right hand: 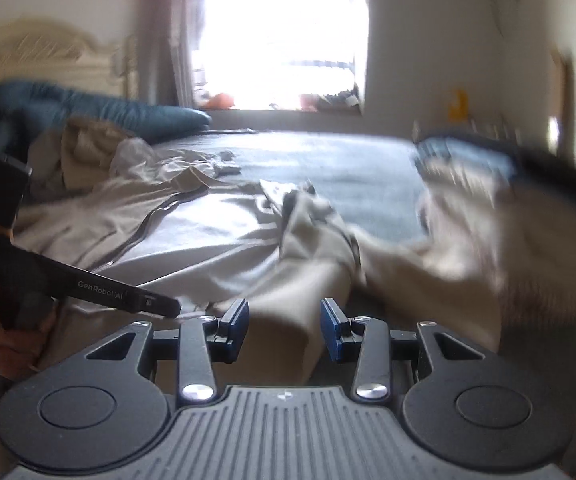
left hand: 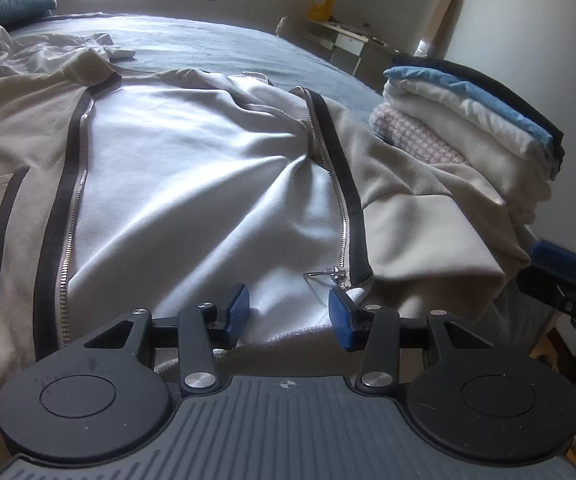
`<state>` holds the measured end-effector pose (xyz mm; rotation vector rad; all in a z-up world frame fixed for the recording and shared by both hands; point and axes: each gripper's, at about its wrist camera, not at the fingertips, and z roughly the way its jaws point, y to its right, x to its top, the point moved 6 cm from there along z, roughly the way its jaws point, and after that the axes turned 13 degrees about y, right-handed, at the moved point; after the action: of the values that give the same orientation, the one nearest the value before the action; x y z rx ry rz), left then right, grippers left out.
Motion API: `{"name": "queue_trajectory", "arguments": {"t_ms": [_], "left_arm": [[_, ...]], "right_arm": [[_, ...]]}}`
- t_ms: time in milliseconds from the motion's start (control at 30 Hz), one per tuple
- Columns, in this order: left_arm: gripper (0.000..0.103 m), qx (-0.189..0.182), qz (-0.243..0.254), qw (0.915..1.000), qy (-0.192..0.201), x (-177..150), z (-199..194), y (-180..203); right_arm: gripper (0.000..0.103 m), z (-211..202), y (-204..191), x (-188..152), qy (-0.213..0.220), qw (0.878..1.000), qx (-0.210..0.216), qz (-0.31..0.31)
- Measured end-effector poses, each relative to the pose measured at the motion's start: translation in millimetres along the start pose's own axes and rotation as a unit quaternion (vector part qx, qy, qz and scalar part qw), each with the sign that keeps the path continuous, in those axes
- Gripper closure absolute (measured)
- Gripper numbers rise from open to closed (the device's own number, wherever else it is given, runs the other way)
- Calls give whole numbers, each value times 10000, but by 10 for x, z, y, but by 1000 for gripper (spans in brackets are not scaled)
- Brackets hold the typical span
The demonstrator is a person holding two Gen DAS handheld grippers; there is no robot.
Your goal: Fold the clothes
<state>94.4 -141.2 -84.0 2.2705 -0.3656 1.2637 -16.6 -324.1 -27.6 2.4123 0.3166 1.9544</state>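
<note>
A beige zip-up jacket [left hand: 192, 168] lies spread open on the bed [left hand: 224, 40], its pale lining straight ahead of the left gripper [left hand: 289, 316], whose fingers stand released with nothing between them; the zipper pull [left hand: 333, 273] sits just beyond the right-hand fingertip. The right gripper [right hand: 284, 328] is likewise spread and empty, a beige fold just past its fingers, though that view is blurred. The fabric looks soft, limp and fairly thick, likely to sag and drag; the stiffer zipper edge [left hand: 351, 200] or hem seems the surest hold. A folded stack [left hand: 467, 120] rests far right.
</note>
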Motion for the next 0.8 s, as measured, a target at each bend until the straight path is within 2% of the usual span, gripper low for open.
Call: {"name": "queue_trajectory", "arguments": {"t_ms": [67, 133, 233, 333, 400, 433, 500, 567, 600, 633, 733, 767, 800], "left_arm": [[59, 37, -36, 10000, 62, -5, -63, -23], [59, 65, -3, 9999, 92, -19, -119, -50], [59, 54, 61, 9999, 90, -63, -177, -83], [59, 21, 126, 9999, 84, -130, -191, -94], [59, -2, 145, 9998, 103, -158, -189, -93], [59, -12, 145, 9998, 111, -166, -186, -93], [57, -33, 155, 9998, 124, -179, -181, -92], [56, -59, 182, 9997, 133, -184, -179, -92], [55, -71, 198, 9997, 137, -189, -178, -91], [55, -81, 213, 9996, 136, -195, -175, -91], [55, -106, 227, 9996, 140, -204, -175, -94], [55, -116, 222, 9996, 140, -205, -177, -96], [55, -127, 217, 9996, 140, -205, -180, -98]], "right_arm": [[61, 108, -172, -25, 8, 9971, 199, -736], [61, 217, -344, -50, 16, 9884, 396, -1468], [62, 379, -601, -89, 28, 9645, 688, -2548], [62, 507, -749, -315, -245, 9367, 828, -3393], [63, 588, -775, -407, -311, 9238, 669, -3758], [64, 615, -767, -409, -335, 9232, 576, -3785], [65, 658, -738, -383, -382, 9262, 392, -3731], [70, 679, -686, -320, -452, 9376, 253, -3437], [89, 684, -646, -289, -463, 9434, 165, -3280], [92, 682, -578, -246, -454, 9520, 64, -3028], [100, 604, -258, -36, -315, 9864, -219, -1596], [100, 543, -85, 39, -218, 9954, -295, -883], [100, 470, 112, 117, -102, 9993, -363, -85]]}}
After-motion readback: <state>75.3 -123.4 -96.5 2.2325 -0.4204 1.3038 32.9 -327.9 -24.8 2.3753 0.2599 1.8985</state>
